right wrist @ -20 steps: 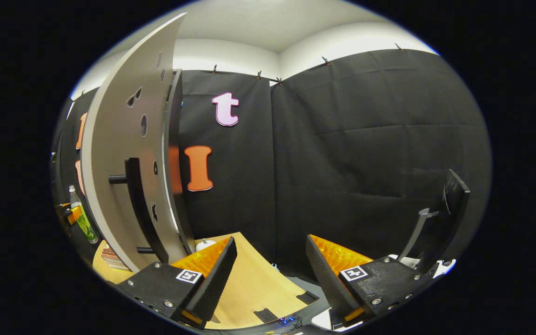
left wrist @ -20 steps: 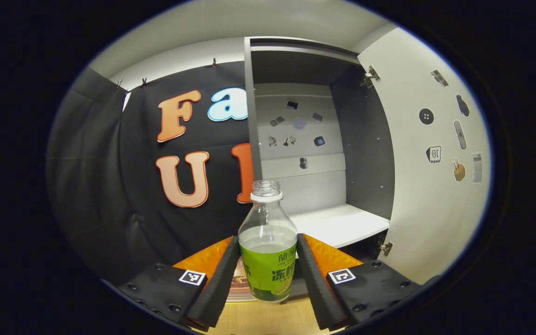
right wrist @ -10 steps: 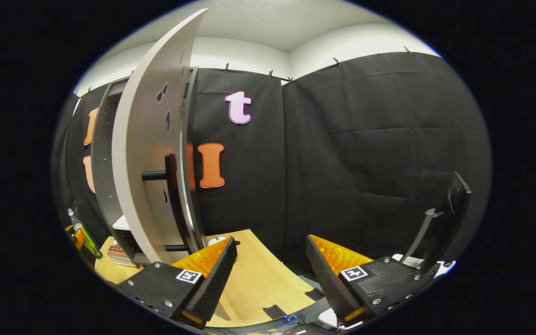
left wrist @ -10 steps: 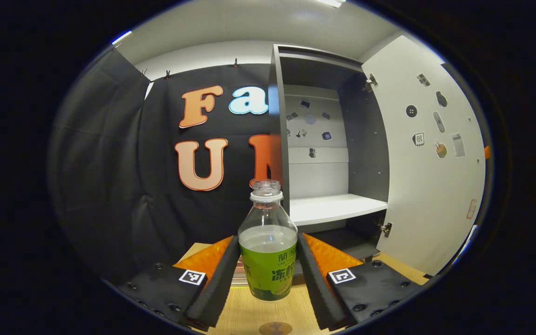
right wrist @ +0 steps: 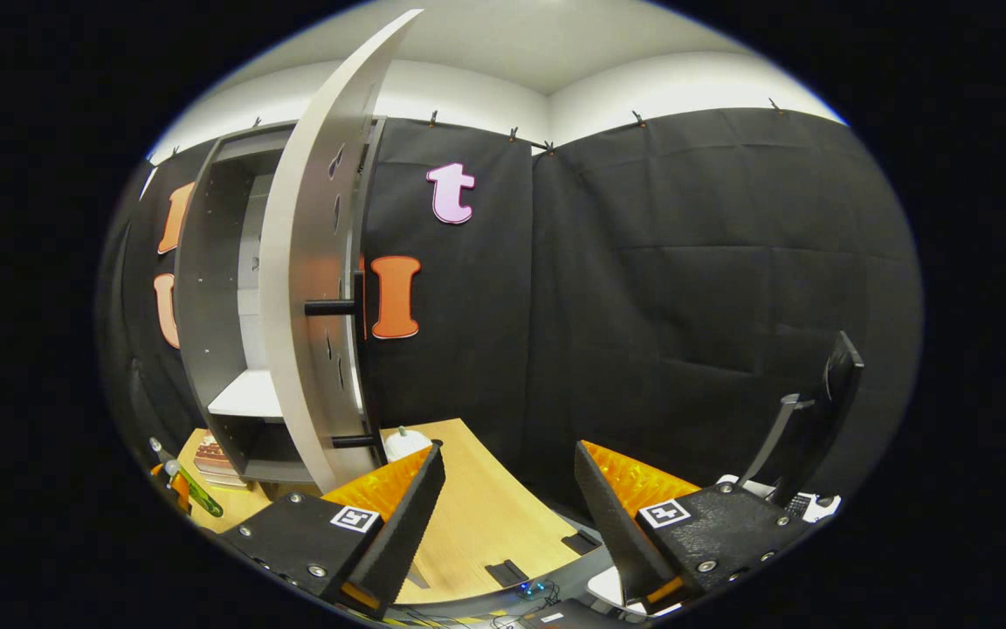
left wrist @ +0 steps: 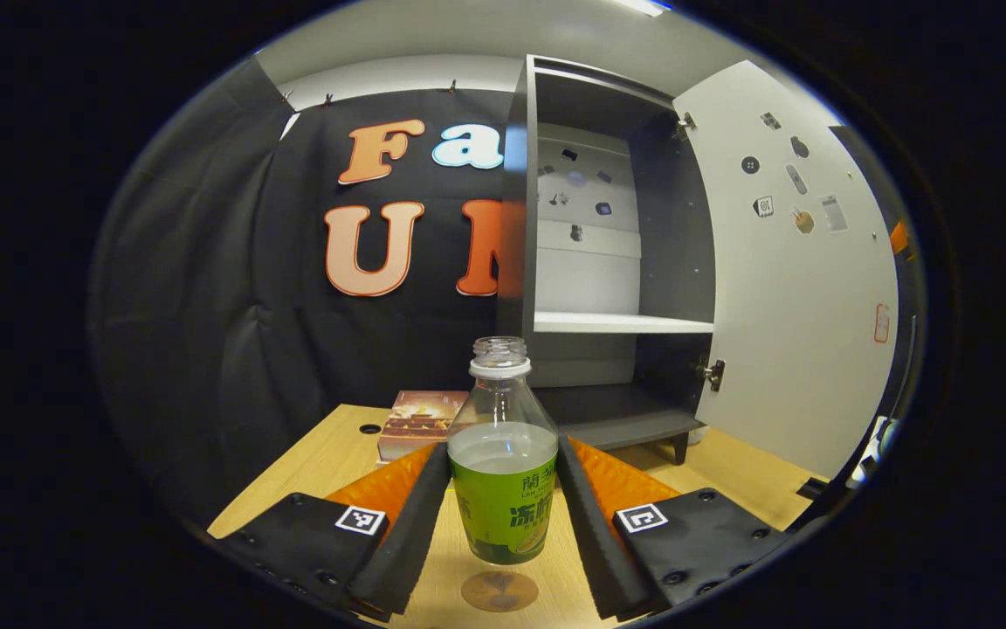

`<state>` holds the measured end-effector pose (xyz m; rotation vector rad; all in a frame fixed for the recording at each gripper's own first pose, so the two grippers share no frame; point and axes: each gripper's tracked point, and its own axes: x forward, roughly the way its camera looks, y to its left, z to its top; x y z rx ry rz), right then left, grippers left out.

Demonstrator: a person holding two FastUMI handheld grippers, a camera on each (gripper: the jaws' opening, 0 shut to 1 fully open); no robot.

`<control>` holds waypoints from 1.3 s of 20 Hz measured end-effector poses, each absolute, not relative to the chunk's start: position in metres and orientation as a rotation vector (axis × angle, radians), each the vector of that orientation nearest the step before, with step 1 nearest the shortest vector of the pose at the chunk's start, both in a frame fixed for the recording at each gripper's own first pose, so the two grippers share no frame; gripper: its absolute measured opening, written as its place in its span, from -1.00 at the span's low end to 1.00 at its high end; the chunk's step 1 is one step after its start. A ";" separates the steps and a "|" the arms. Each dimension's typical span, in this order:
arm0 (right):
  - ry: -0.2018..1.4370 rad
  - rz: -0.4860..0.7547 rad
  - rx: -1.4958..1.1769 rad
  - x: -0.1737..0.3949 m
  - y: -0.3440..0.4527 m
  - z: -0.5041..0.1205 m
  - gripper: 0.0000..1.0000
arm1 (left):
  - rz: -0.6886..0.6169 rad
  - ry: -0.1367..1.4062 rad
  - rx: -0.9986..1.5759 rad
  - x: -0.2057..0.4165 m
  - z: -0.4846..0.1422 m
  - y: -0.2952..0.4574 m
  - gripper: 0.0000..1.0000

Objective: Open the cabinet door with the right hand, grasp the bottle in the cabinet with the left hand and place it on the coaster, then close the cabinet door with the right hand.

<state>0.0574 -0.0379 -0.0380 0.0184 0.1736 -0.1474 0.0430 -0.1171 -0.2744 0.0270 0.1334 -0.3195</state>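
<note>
Bottle [left wrist: 503, 472] with the green label and no cap sits clamped upright between the left gripper [left wrist: 503, 515] fingers, both pressing its sides, held a bit above the wooden table [left wrist: 328, 454]. Round coaster [left wrist: 499, 590] is right below it, not touching. Cabinet [left wrist: 608, 262] stands ahead and to the right, door [left wrist: 795, 288] swung open. Right gripper [right wrist: 507, 515] has its fingers spread wide, nothing between them, door handle [right wrist: 333, 307] up ahead to its left.

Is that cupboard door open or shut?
Open. The door swings wide off its hinges, showing the cupboard's bare shelf.
</note>
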 end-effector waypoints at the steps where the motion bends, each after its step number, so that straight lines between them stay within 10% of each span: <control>1: 0.179 -0.154 0.016 0.056 -0.038 -0.040 0.85 | -0.318 0.142 0.036 0.044 -0.287 -0.117 0.66; 26: 0.251 -0.174 0.003 0.064 -0.032 -0.068 0.85 | -0.291 0.242 0.051 0.033 -0.384 -0.116 0.66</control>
